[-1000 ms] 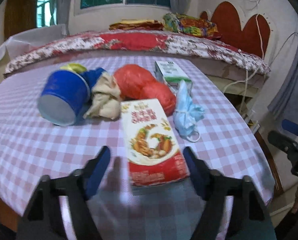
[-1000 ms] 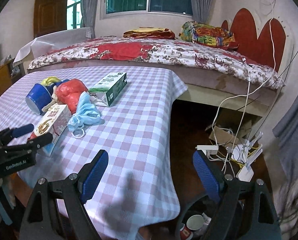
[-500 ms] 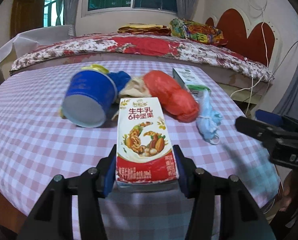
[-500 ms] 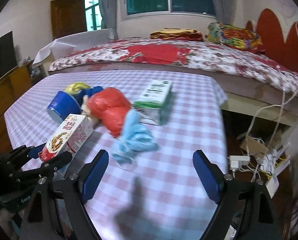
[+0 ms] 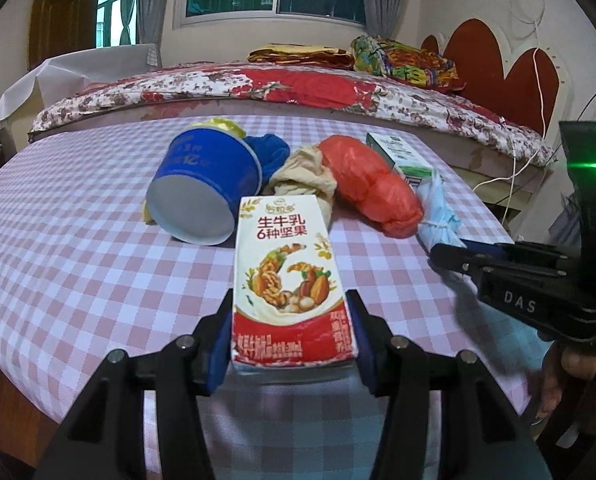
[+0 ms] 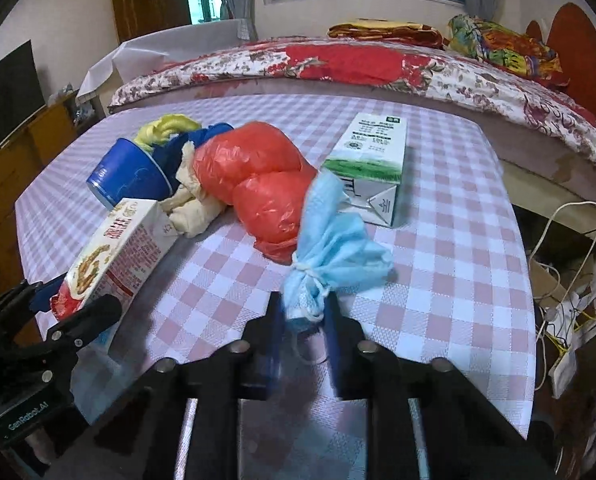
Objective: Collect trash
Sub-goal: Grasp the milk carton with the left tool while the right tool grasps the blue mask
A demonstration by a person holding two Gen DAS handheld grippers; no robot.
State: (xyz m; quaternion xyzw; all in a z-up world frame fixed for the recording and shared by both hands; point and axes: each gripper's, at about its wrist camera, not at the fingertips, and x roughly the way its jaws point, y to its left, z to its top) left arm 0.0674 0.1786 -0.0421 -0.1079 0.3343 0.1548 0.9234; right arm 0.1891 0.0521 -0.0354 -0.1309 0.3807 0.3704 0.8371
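My right gripper (image 6: 301,320) just closes on the blue mask (image 6: 330,248), beside the red bag (image 6: 257,184), left gripper (image 5: 291,336) clamps milk carton (image 5: 289,276).

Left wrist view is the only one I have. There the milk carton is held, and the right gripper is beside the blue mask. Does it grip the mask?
Observer: Yes. The right gripper has just been closing its jaws, and its pads now pinch the blue mask at its tied end.
Operator: How does the green carton lie behind the mask?
Observer: The green-and-white carton lies on its side, with its folded end toward the right wrist camera.
Operator: Is something on the floor at that side?
Observer: Yes. A white power strip with cables lies on the floor beyond the right edge of the table.
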